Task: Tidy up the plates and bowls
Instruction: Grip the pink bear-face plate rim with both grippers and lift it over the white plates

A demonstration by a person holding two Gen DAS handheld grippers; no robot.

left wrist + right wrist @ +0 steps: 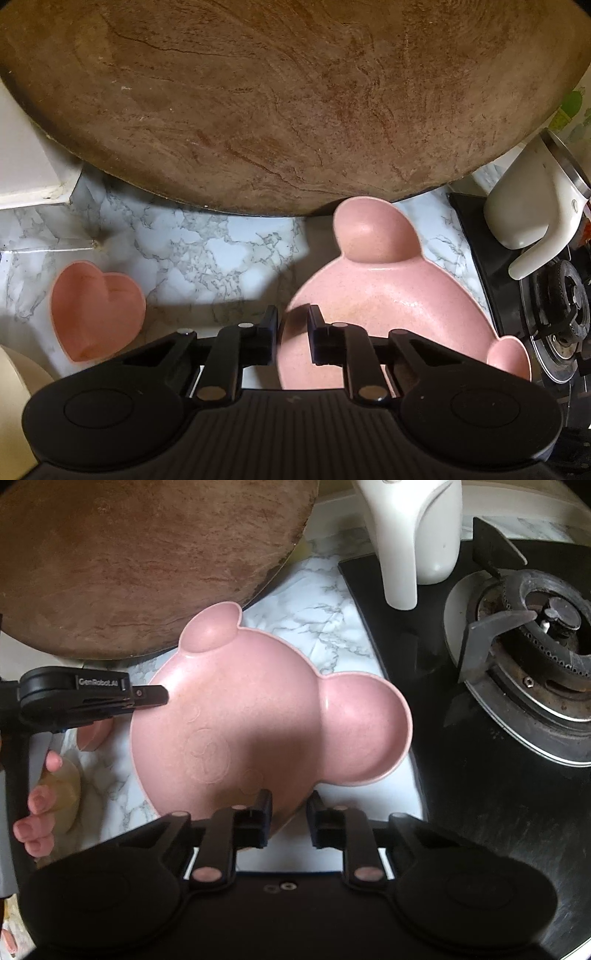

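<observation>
Left wrist view: we are looking down along the left gripper [292, 325], its fingers drawn close and pinching the near-left rim of the pink bear-shaped plate [388, 306]. The plate is lying on the marble counter [207, 251], one ear touching the edge of the big round wooden board [288, 103] behind it. A pink heart-shaped bowl [94, 314] is sitting apart to the left on the same counter. To the right, a white kettle [532, 206] is standing on the black stove [491, 266], near the burner [561, 306].

Right wrist view: we are seeing the right gripper [290, 810] with its fingers drawn close over the plate's [258, 716] near rim; the rim is lying between them, but we cannot tell whether the pads are pressing on it. The left gripper [153, 698] is coming in from the left, clamped on the plate's left edge, with the person's fingertips [40, 801] showing below it. The plate's larger ear is lying just beside the stove's [399, 657] edge. The burner [535, 635] is sitting to the right, the kettle [410, 535] above.
</observation>
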